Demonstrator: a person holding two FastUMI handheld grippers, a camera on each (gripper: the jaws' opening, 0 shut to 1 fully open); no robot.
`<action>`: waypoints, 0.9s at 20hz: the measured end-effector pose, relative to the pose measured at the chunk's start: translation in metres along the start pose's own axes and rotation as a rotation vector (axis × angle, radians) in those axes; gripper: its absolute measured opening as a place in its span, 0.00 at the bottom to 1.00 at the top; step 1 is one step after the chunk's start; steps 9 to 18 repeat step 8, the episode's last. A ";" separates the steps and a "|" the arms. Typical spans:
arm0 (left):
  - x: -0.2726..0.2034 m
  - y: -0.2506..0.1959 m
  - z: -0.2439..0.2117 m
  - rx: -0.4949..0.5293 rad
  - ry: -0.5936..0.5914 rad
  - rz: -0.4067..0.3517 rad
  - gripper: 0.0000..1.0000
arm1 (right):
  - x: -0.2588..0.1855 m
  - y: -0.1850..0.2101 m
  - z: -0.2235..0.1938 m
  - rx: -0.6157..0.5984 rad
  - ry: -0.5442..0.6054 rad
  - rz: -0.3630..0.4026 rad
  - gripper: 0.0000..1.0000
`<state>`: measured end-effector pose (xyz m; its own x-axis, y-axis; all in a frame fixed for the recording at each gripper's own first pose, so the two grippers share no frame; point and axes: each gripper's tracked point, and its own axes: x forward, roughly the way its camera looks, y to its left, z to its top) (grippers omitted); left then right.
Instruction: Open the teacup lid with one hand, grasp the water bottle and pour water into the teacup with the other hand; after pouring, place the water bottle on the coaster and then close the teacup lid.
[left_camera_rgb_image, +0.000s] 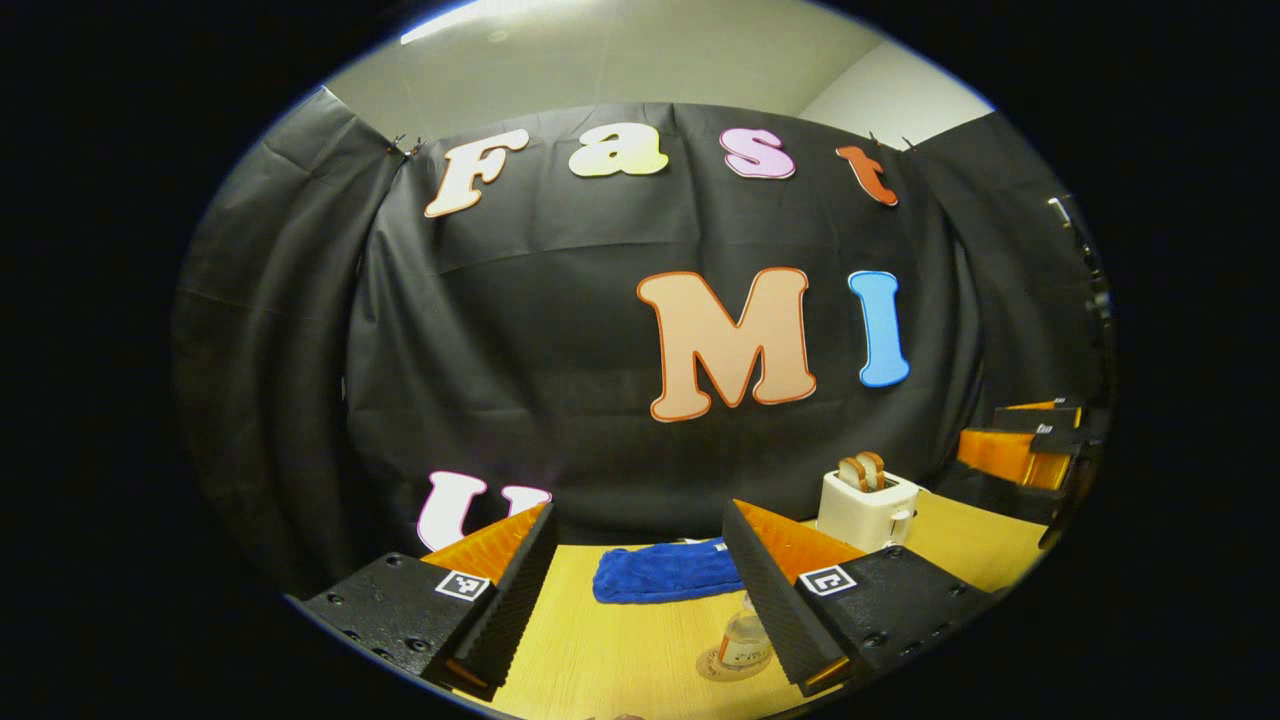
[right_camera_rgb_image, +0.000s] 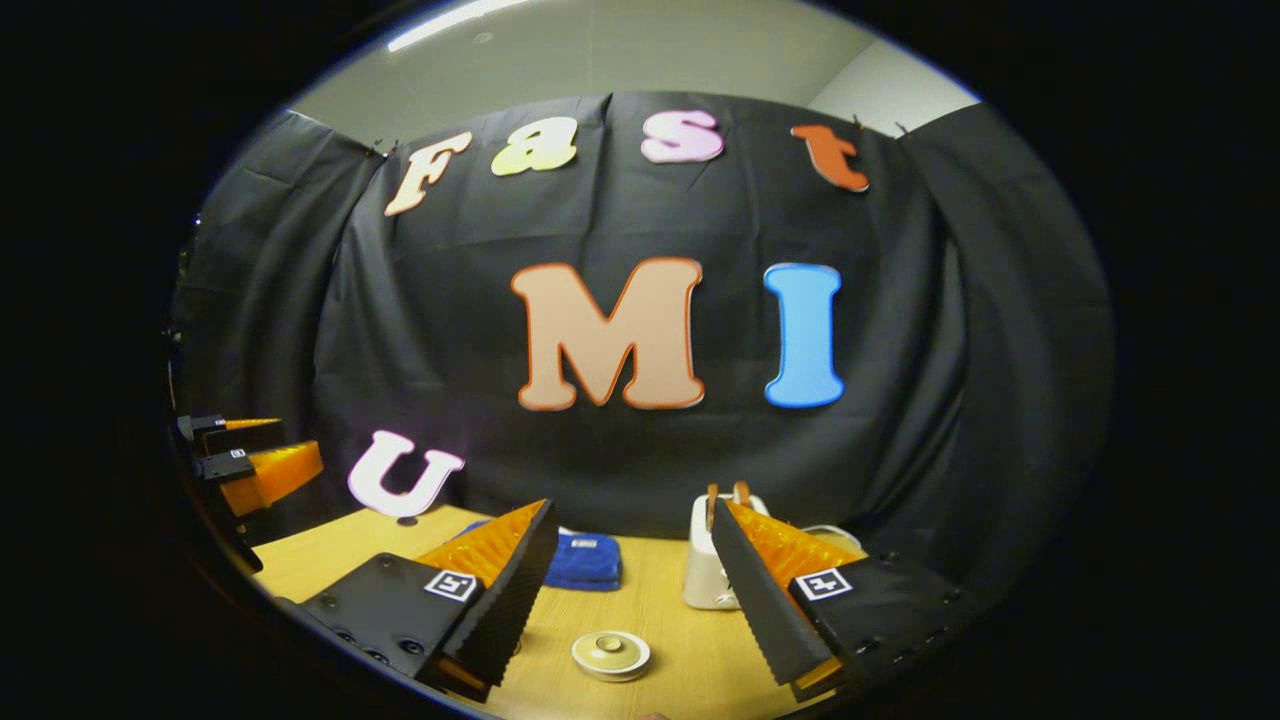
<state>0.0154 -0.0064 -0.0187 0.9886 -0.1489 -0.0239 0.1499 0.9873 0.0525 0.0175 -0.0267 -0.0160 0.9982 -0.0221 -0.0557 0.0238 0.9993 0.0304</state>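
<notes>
Left gripper (left_camera_rgb_image: 640, 590) — fingers spread wide, released, grasping nothing, held above the wooden table (left_camera_rgb_image: 610, 650). Just under its right finger stands the water bottle (left_camera_rgb_image: 745, 640), upright on a round coaster (left_camera_rgb_image: 722, 668), partly hidden by that finger. Farther back, between the fingers, a blue towel (left_camera_rgb_image: 665, 572) lies folded on the table. To the right and far, a white toaster (left_camera_rgb_image: 866, 508) with two bread slices (left_camera_rgb_image: 862, 470) poking from its slots. At the far right edge the right gripper shows, too small to judge its state there.

Right gripper (right_camera_rgb_image: 630, 585) — also wide apart, released, nothing between the fingers. Near, on the table between them, the teacup lid (right_camera_rgb_image: 611, 654) sits closed over the cup; the cup below it is hardly visible. The toaster (right_camera_rgb_image: 704, 575) is behind the right finger, the blue towel (right_camera_rgb_image: 584, 560) behind the left one.
</notes>
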 end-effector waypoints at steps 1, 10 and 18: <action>0.000 0.001 0.002 0.000 -0.004 0.006 0.99 | -0.008 -0.003 0.010 0.007 -0.027 -0.013 1.00; -0.007 0.009 0.006 -0.023 0.001 0.051 0.99 | -0.022 -0.026 0.021 0.043 -0.057 -0.062 0.96; -0.007 0.009 0.006 -0.023 0.001 0.051 0.99 | -0.022 -0.026 0.021 0.043 -0.057 -0.062 0.96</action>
